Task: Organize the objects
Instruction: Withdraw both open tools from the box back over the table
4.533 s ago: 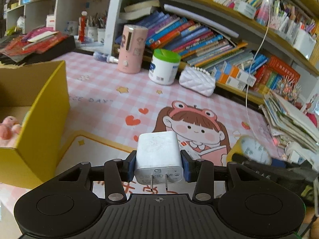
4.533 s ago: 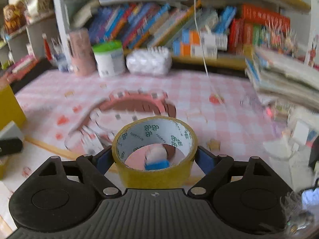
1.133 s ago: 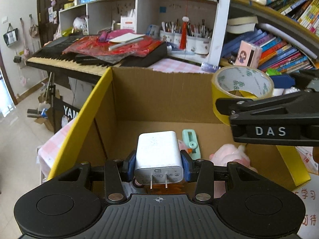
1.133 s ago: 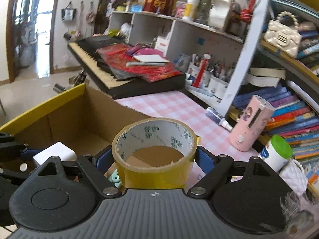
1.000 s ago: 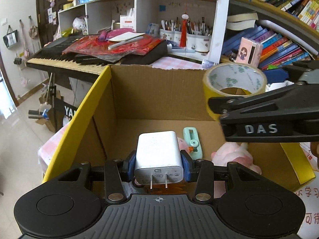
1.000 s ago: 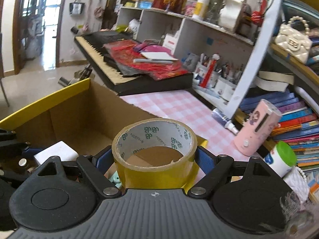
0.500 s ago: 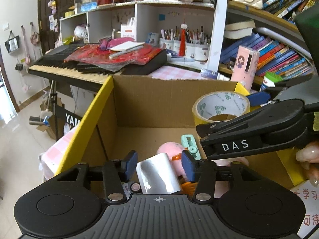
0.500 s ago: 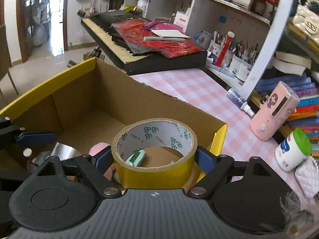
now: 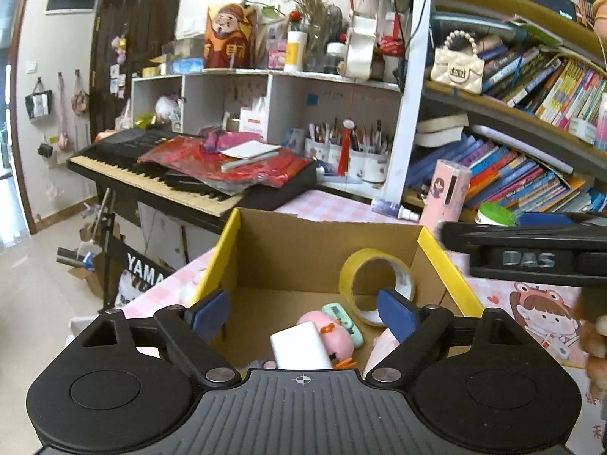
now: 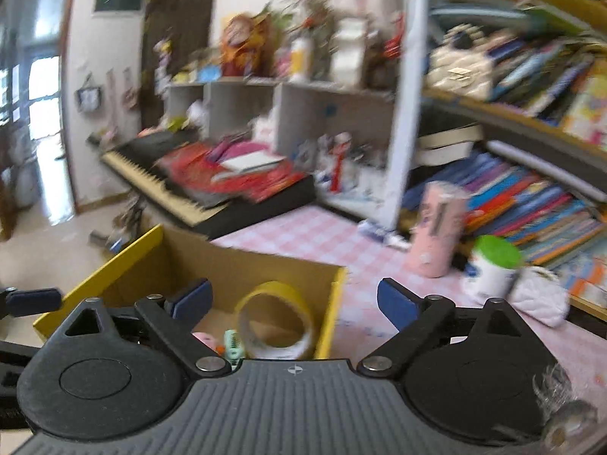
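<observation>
A yellow-edged cardboard box (image 9: 440,261) stands on the pink checked table. Inside it lie the white charger (image 9: 301,347), a pink plush toy (image 9: 335,335), a mint-green small item (image 9: 343,320) and the yellow tape roll (image 9: 373,284), which leans on edge against the right wall. My left gripper (image 9: 303,309) hovers above the box, its jaws opening, nothing between them. My right gripper (image 10: 294,301) is also above the box, jaws opening and empty; the tape roll (image 10: 275,320) lies in the box (image 10: 332,311) below it. The right gripper's black body (image 9: 527,258) crosses the left wrist view.
A black keyboard (image 9: 182,174) piled with red papers sits behind the box. A pink cylinder (image 9: 445,197), a green-lidded jar (image 10: 491,269) and a white quilted purse (image 10: 538,295) stand on the table before shelves of books (image 9: 531,174). A person's fingers (image 9: 595,341) show at the right edge.
The left gripper let go of the white charger, which dropped into the box. The right gripper released the tape roll into the box. Both grippers rose and pulled back.
</observation>
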`<state>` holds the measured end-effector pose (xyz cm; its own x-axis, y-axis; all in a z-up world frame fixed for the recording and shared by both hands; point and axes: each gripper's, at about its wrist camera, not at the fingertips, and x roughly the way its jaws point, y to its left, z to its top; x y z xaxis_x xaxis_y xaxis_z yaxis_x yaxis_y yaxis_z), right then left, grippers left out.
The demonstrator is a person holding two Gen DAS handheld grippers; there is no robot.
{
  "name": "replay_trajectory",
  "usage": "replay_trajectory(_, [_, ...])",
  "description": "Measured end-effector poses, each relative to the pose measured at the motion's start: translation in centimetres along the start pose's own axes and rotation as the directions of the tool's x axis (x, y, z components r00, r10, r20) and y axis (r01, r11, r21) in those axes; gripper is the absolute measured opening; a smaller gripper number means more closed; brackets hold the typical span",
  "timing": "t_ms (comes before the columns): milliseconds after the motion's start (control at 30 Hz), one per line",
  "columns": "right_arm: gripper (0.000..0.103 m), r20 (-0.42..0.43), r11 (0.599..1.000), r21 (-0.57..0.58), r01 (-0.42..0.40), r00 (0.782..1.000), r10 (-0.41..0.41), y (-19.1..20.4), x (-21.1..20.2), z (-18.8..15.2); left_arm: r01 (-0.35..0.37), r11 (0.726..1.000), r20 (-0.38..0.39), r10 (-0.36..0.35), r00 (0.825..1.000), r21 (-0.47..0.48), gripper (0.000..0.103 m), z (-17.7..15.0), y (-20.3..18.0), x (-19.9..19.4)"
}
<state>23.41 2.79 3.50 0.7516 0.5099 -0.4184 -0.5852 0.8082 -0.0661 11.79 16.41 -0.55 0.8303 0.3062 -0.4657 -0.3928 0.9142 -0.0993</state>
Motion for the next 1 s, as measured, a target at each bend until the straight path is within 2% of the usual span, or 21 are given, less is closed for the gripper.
replay_trajectory(167, [0.094, 0.018, 0.995, 0.034, 0.095, 0.995, -0.095, 0.0, -3.1, -1.4, -0.004, 1.0, 0.005, 0.005, 1.0, -0.025, 0.088, -0.7, 1.2, -1.7])
replay_trajectory(333, [0.094, -0.041, 0.987, 0.036, 0.153, 0.988, -0.152, 1.5, -5.4, -4.0, -0.022, 0.999, -0.025, 0.021, 0.999, -0.035, 0.088, -2.2, 2.2, -3.4])
replay_trajectory(600, [0.094, -0.169, 0.986, 0.015, 0.167, 0.972, -0.163, 4.9, -8.4, -8.2, -0.04, 0.998, -0.107, 0.036, 0.994, -0.039, 0.088, -5.2, 3.5, -6.1])
replay_trajectory(800, [0.094, -0.179, 0.977, -0.041, 0.21, 0.96, -0.214, 6.5, -10.8, -10.2, -0.026, 0.999, -0.127, 0.022, 0.992, -0.029, 0.088, -6.6, 3.9, -8.4])
replay_trajectory(1000, [0.094, -0.21, 0.974, -0.009, 0.227, 0.952, -0.223, 6.9, -12.7, -11.9, 0.004, 1.0, -0.13, -0.002, 0.991, 0.016, 0.088, -7.8, 3.4, -10.2])
